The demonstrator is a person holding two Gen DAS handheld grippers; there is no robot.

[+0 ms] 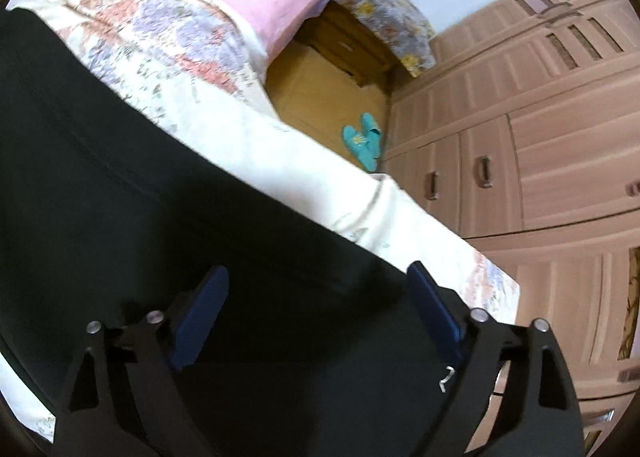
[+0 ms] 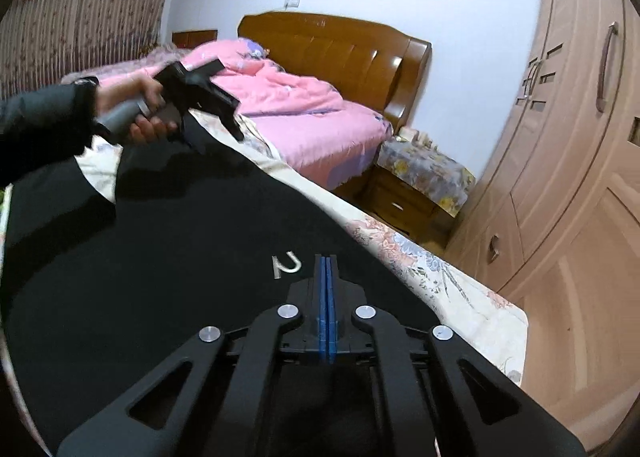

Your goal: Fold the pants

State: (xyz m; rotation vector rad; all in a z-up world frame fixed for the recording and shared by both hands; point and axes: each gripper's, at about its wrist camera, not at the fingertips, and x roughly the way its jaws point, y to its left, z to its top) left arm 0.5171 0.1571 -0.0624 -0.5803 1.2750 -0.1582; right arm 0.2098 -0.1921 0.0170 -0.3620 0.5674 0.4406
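Note:
Black pants (image 1: 160, 197) lie spread over the floral bed sheet (image 1: 280, 145), with a small white logo (image 2: 286, 265) showing. My left gripper (image 1: 316, 269) hangs open just above the cloth, near the pants' edge by the side of the bed, with nothing between its blue pads. In the right wrist view a hand holds that left gripper (image 2: 230, 101) over the far end of the pants (image 2: 160, 257). My right gripper (image 2: 326, 257) is shut, its blue pads pressed together beside the logo. No fold of cloth shows between them.
A pink quilt (image 2: 300, 109) is bunched at the head of the bed under the wooden headboard (image 2: 340, 53). Right of the bed are a nightstand (image 2: 404, 201), teal slippers (image 1: 362, 141) on the floor and a wardrobe (image 2: 580, 177).

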